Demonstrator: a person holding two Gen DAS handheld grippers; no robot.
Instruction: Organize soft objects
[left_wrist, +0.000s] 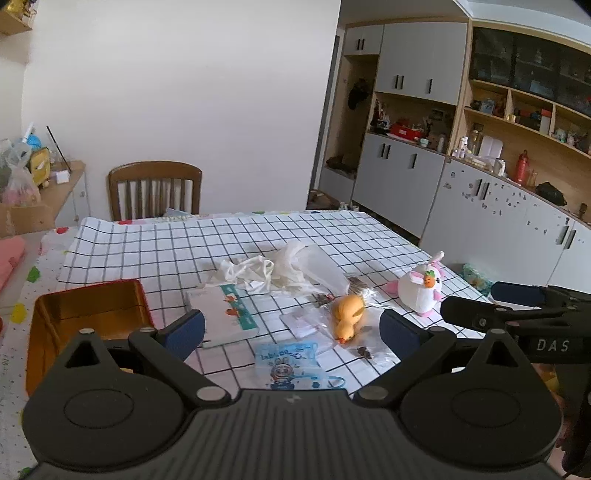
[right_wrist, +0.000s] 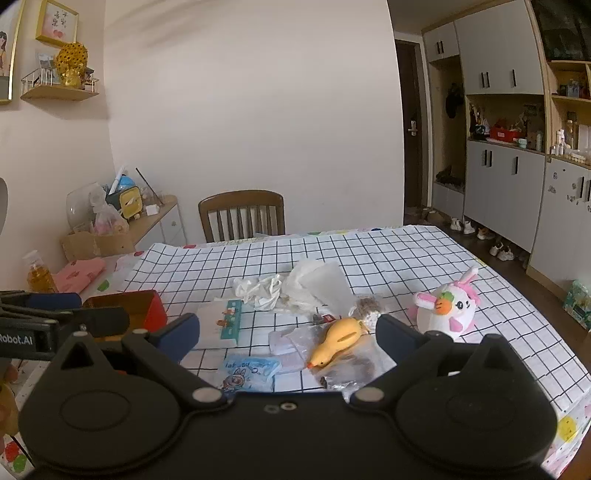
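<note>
Clutter on checked worktop (left_wrist: 155, 243), both tools hovering empty.
Left tool (left_wrist: 291, 325) spread wide; right tool (right_wrist: 288, 332) likewise. Yellow duck (right_wrist: 338, 341) lies mid-worktop; rabbit plush (right_wrist: 448, 308) well right; open tin (left_wrist: 85, 317) left.

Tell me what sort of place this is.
Most likely a home dining or living room: a table under a checked cloth with a wooden chair behind it, wall cabinets crowded with household items, and shoes on the floor.
</note>
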